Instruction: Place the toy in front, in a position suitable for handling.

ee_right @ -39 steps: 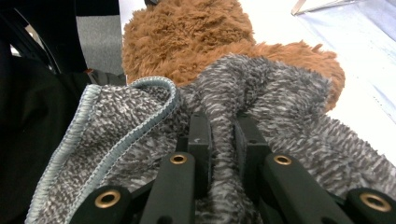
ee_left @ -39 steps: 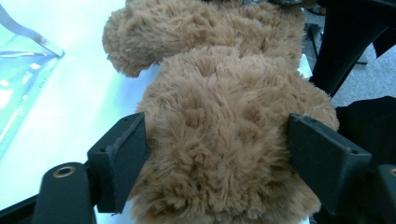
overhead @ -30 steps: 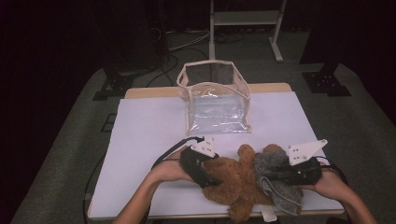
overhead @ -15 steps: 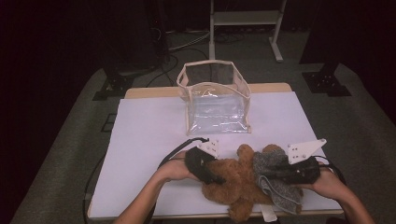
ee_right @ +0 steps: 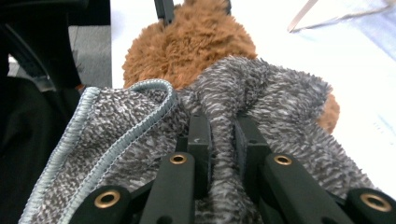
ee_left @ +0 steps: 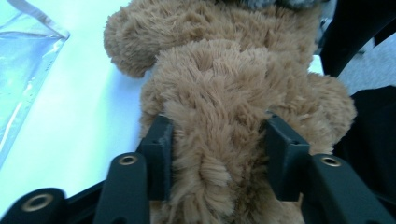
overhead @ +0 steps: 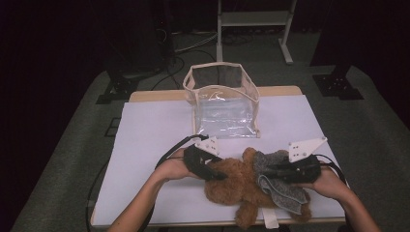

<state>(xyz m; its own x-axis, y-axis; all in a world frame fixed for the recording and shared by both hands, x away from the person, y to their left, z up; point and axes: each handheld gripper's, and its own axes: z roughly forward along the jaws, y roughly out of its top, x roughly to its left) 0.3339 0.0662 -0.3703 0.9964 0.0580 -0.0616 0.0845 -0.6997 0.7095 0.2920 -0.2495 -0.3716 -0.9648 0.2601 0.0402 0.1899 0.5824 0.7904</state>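
Teddy bear (overhead: 237, 186) at table's near edge (overhead: 193, 223), left tongs (ee_left: 217, 154) just closed on its limb, right tongs (ee_right: 223, 140) pinching grey cloth (ee_right: 126, 126)

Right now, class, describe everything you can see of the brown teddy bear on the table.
The teddy bear is a plush toy with long, shaggy golden-brown fur. It lies flat near the front edge of the white-covered table, limbs spread, one paw reaching the front edge. A grey fleecy cloth with stitched hem drapes over its right side. The left tongs have just closed on a furry limb, pads pressed into the pile; the right tongs pinch the cloth. A clear plastic bag stands behind it, apart.
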